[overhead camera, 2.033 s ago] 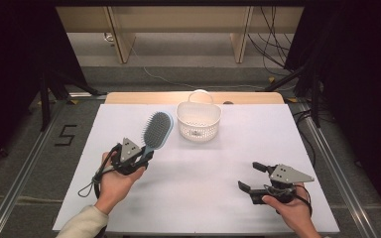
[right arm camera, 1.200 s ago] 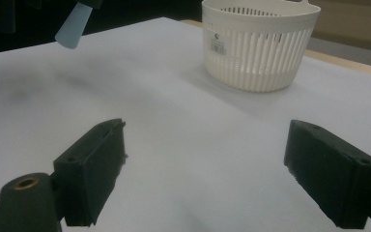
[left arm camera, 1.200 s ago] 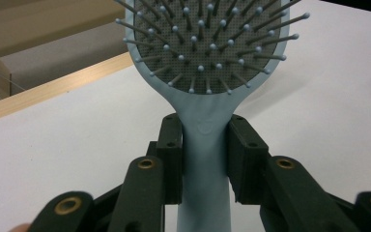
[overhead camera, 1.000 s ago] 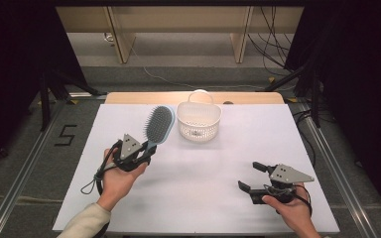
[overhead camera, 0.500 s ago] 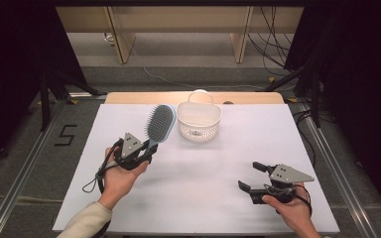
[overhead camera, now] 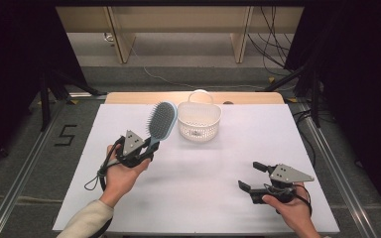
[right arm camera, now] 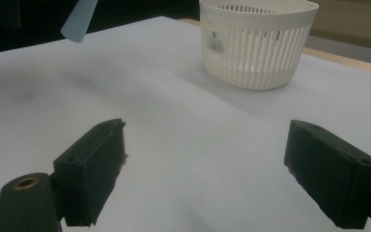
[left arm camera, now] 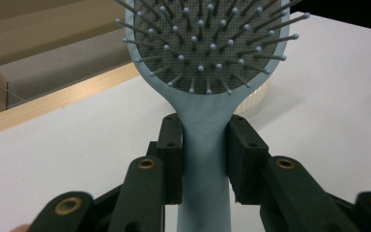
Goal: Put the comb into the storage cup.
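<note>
The left gripper (overhead camera: 146, 148) is clamped on the brush (overhead camera: 160, 120): in the left gripper view its 2 jaws press the pale blue handle (left arm camera: 205, 159) from both sides, just below the neck, with no gap at either pad. The brush is lifted off the table (overhead camera: 218, 163) and tilts up and away from the hand, its bristled head (left arm camera: 207, 43) facing the camera and ending just left of the basket (overhead camera: 199, 120), close to the rim; whether it touches the rim cannot be told. The right gripper (overhead camera: 250, 176) is released, jaws spread wide with nothing between them, resting low over the table near its front edge, well to the right of and nearer than the basket. In the right gripper view, bare white surface lies between its jaws and the basket (right arm camera: 257, 43), and the tip of the brush handle (right arm camera: 79, 19) hangs in the air to the basket's left. The basket stands upright near the table's far edge, beside the wooden strip (overhead camera: 144, 97). Between the basket and the front edge the tabletop is open, and room also lies to the basket's right.
</note>
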`<state>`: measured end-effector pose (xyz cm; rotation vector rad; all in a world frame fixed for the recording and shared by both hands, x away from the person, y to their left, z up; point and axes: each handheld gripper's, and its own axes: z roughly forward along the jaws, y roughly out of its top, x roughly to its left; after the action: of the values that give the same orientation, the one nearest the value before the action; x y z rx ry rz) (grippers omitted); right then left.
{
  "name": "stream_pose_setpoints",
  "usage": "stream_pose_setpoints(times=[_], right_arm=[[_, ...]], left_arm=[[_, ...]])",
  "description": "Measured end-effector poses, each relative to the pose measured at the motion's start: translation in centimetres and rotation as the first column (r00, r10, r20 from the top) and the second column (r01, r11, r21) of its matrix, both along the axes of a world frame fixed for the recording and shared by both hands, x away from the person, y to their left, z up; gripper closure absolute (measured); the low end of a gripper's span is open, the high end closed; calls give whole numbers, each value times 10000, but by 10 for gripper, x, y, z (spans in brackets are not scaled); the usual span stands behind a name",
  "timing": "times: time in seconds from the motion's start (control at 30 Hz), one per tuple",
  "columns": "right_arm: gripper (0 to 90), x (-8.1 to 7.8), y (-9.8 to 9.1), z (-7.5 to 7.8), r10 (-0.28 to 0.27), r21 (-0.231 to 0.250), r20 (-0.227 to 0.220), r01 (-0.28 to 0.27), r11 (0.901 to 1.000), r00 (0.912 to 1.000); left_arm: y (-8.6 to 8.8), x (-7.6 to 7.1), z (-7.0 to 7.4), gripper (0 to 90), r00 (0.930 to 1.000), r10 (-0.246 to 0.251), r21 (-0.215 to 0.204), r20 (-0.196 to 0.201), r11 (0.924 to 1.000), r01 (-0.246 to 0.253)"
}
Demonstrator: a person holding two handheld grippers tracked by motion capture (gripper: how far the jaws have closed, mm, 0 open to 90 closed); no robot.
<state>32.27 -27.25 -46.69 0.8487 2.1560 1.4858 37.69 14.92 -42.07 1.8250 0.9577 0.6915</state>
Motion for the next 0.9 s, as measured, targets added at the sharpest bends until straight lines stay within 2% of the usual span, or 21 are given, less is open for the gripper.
stream_pose_setpoints(times=[0.4,0.9], right_arm=[[154,0,0,0,-41,-3,-30,41,10000,10000],[154,0,0,0,-28,-31,-48,27,10000,10000]], left_arm=[[-4,6,6,698,9999,25,-73,112,10000,-24],[-6,11,7,698,9997,-38,-111,223,9999,41]])
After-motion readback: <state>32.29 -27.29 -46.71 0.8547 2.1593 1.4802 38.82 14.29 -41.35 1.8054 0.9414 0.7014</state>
